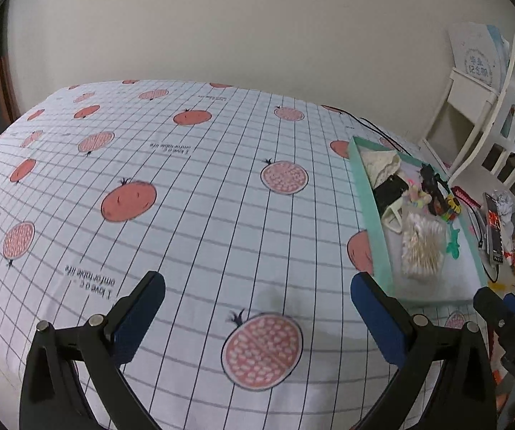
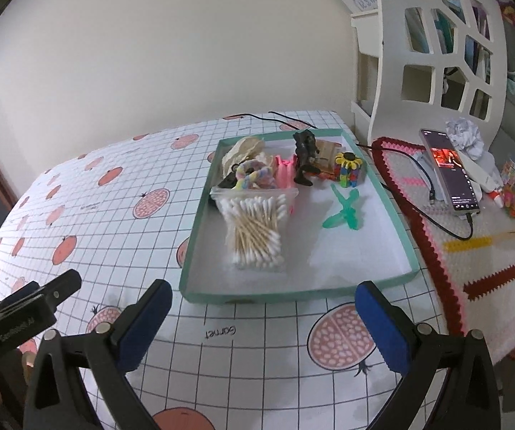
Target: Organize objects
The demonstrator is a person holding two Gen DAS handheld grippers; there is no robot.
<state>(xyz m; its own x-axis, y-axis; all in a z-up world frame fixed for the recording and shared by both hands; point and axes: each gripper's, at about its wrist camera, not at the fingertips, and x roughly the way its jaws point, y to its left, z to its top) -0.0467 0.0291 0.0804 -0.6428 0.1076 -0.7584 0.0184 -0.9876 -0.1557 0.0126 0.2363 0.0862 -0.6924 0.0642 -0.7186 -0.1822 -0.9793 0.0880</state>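
A teal tray (image 2: 293, 292) sits on the pomegranate-print tablecloth (image 2: 114, 215). It holds a bag of cotton swabs (image 2: 254, 229), a green toy dragonfly (image 2: 345, 211), a black figure (image 2: 306, 157), a sunflower block toy (image 2: 347, 168), a colourful scrunchie (image 2: 254, 177) and a shell-like piece (image 2: 243, 150). My right gripper (image 2: 263, 317) is open and empty just in front of the tray. My left gripper (image 1: 257, 308) is open and empty over bare cloth, left of the tray (image 1: 372, 215). The swab bag (image 1: 422, 247) also shows in the left wrist view.
A crocheted mat (image 2: 472, 251) right of the tray carries a lit phone (image 2: 449, 170) on a cable, crumpled paper (image 2: 463, 136) and small toys (image 2: 512, 200). A white cut-out shelf (image 2: 436, 43) stands behind. The wall runs along the table's far edge.
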